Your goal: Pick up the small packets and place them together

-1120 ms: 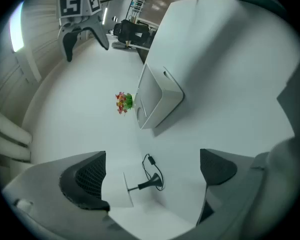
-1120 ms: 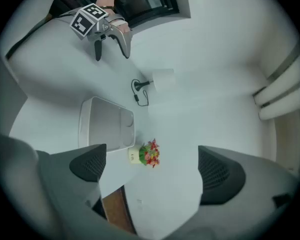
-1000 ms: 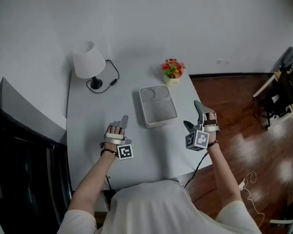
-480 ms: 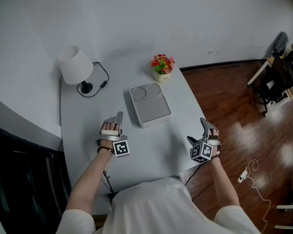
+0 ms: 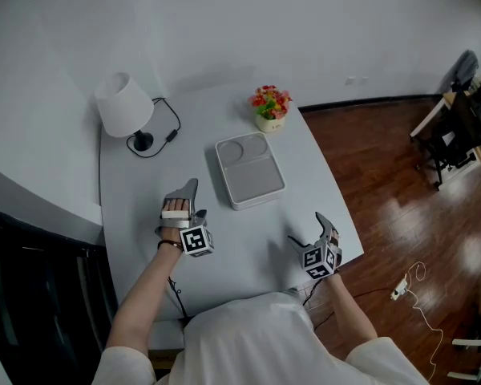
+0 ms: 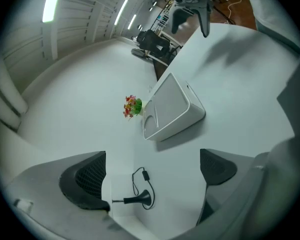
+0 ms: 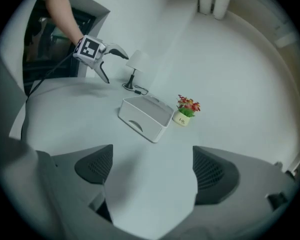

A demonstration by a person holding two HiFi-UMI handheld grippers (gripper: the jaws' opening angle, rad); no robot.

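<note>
Oddly, no packets show on the desk (image 5: 144,199); left gripper (image 6: 155,176) gapes empty; right gripper (image 7: 152,171), empty too, has just narrowed its jaws; search round the mid-desk tray (image 5: 226,176) before reaching.

We find the head view dim and flat, the bench (image 5: 244,243) evenly lit. Both gripper views bend strongly and darken at their edges. Strip lights (image 6: 51,4) glare in the left gripper view; the tray (image 6: 172,109) casts a soft shadow.

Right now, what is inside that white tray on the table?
Nothing visible: the white tray shows a bare round hollow and a bare flat compartment, no packets. From above, nothing covers its floor.
</note>
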